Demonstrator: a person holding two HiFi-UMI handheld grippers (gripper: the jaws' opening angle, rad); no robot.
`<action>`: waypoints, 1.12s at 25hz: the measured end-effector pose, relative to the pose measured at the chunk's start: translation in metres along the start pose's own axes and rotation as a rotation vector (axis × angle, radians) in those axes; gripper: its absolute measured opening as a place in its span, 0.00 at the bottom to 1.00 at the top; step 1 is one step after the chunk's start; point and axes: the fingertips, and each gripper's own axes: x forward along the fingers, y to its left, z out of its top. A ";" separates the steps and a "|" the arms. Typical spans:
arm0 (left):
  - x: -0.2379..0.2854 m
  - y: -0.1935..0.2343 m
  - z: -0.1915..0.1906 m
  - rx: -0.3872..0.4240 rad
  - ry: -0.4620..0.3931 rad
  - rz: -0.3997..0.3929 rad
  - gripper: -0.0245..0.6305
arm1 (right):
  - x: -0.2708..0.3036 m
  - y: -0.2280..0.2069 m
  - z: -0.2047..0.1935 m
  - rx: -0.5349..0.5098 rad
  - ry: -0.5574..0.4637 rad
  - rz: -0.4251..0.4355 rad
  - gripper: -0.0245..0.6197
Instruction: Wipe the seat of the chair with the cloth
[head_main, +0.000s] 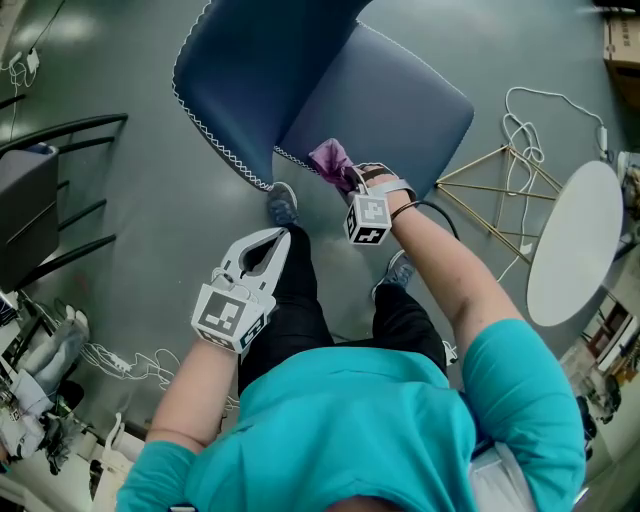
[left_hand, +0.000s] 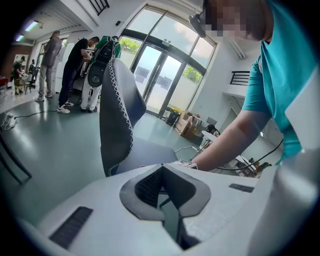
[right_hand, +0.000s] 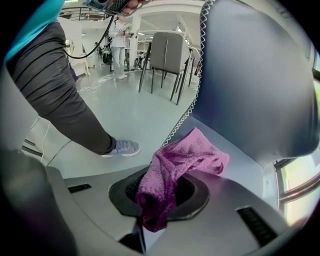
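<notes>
Well, seen from the head, the right tool (head_main: 352, 185) pinches a crumpled purple terry cloth (head_main: 330, 160) and holds it at the near left corner of the grey-blue chair seat (head_main: 400, 105), just beside the seam where the dark blue backrest (head_main: 250, 70) with white zigzag stitching rises. The left tool (head_main: 283, 234) hangs over the grey floor (head_main: 150, 250), apart from the chair, beside the person's black trouser leg (head_main: 300, 290). Thin gold wire legs (head_main: 495, 185) show to the right of the seat, with a white cable (head_main: 525, 125) lying on the floor past them

From the left gripper view, the left tool (left_hand: 161, 166) has its tips pressed together with nothing between them. Beyond it stands the backrest (left_hand: 116, 115) edge-on, the seat (left_hand: 145, 152) to its right, and the person's bare forearm (left_hand: 230, 142) reaching down toward the seat

From the right gripper view, the right tool (right_hand: 160, 187) is clamped on the cloth (right_hand: 185, 160); one end sits bunched between the pads, the other flops forward over the seat (right_hand: 245, 165), though whether it touches the surface I cannot tell. The backrest (right_hand: 250, 75) fills the right side, and a grey trainer (right_hand: 122, 147) stands on the floor to the left
</notes>
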 end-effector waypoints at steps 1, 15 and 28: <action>0.000 0.000 0.000 0.000 0.001 0.001 0.04 | -0.001 0.002 -0.002 0.002 0.002 0.001 0.12; 0.013 -0.017 0.003 0.011 0.001 -0.019 0.04 | -0.016 0.018 -0.023 0.017 0.012 0.013 0.12; 0.021 -0.033 0.006 0.024 0.004 -0.036 0.04 | -0.028 0.035 -0.041 0.042 0.026 0.023 0.12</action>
